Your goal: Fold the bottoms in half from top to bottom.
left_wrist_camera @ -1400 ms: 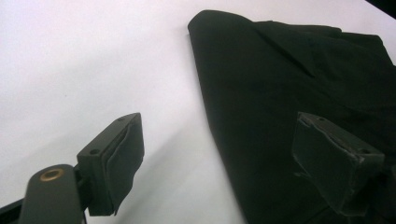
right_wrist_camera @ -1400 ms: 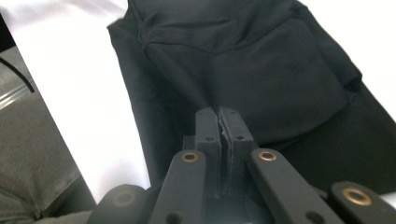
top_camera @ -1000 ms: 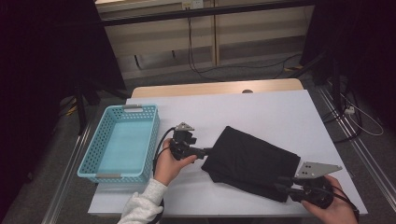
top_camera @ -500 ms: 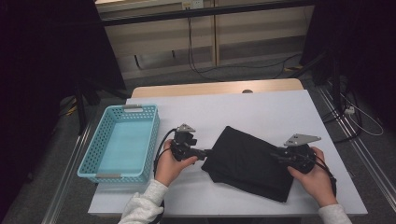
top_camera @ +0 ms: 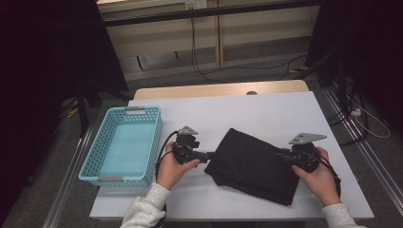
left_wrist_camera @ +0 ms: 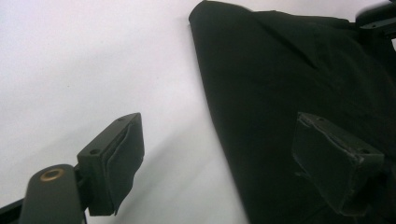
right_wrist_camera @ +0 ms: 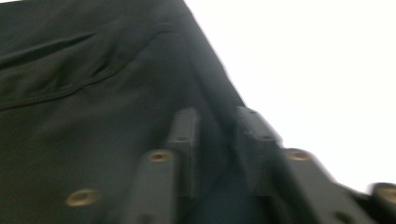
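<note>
A folded black cloth (top_camera: 252, 164) lies flat on the white table (top_camera: 266, 109), a little right of the middle. My left gripper (top_camera: 209, 156) rests at the cloth's left edge. In the left gripper view it (left_wrist_camera: 217, 140) stands open, one jaw over bare table and the other over the cloth (left_wrist_camera: 289, 70). My right gripper (top_camera: 284, 154) is at the cloth's right edge. In the right gripper view its jaws (right_wrist_camera: 217, 126) stand close together with a raised fold of the cloth (right_wrist_camera: 93, 93) pinched between them; they have just closed a little further.
A light blue plastic basket (top_camera: 97, 170) with nothing in it stands on the table's left side, close to my left hand. Bare white table runs behind the cloth to a wooden strip (top_camera: 218, 89) at the far edge. Cables lie on the floor beyond.
My right gripper moved from the cloth's near right corner up to its right edge and now sits on that edge. The left gripper and the cloth kept still.
</note>
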The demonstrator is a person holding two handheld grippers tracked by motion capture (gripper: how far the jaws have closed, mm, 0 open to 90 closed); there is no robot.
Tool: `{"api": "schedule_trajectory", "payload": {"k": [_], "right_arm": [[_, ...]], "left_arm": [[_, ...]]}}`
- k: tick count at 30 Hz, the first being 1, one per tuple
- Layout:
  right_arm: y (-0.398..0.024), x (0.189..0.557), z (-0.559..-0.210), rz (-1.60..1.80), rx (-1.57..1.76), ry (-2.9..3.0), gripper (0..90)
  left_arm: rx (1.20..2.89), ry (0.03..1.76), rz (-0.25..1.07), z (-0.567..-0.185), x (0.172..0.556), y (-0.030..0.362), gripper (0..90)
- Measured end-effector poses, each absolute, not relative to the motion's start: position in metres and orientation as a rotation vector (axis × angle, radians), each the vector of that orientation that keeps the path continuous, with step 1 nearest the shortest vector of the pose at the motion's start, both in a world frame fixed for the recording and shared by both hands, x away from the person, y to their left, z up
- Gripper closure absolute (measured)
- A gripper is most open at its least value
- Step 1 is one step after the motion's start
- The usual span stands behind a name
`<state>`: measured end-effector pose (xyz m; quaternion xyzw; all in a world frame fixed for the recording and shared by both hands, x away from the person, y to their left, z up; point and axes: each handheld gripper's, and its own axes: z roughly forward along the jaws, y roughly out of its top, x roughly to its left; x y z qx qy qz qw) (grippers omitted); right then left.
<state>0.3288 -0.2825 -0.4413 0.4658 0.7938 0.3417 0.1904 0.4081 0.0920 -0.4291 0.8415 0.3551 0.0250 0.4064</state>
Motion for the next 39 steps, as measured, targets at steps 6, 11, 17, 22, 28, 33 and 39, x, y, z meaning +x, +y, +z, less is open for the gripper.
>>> {"api": "schedule_trajectory", "payload": {"k": [6, 11, 17, 22, 28, 33, 39], "right_arm": [[-0.277, 0.331, -0.447, 0.949, 1.318, 2.307, 84.0], [-0.272, 0.33, -0.434, 0.988, 1.267, 2.306, 84.6], [-0.269, 0.35, -0.43, 0.944, 1.268, 2.266, 84.1], [-0.273, 0.358, -0.446, 0.916, 1.294, 2.263, 72.4], [-0.276, 0.362, -0.446, 0.898, 1.313, 2.203, 54.9], [-0.275, 0.362, -0.447, 0.908, 1.286, 2.25, 77.8], [-0.27, 0.361, -0.441, 0.891, 1.247, 2.298, 85.2]], "left_arm": [[2.123, 0.897, 0.065, -0.429, 0.408, 0.092, 17.3], [2.125, 0.9, 0.057, -0.43, 0.409, 0.093, 17.3], [2.123, 0.913, 0.065, -0.432, 0.411, 0.097, 17.5], [2.113, 0.922, 0.063, -0.432, 0.412, 0.1, 17.5], [2.125, 0.928, 0.06, -0.435, 0.413, 0.1, 17.5], [2.132, 0.926, 0.056, -0.436, 0.413, 0.099, 17.5], [2.126, 0.928, 0.064, -0.435, 0.412, 0.099, 17.5]]}}
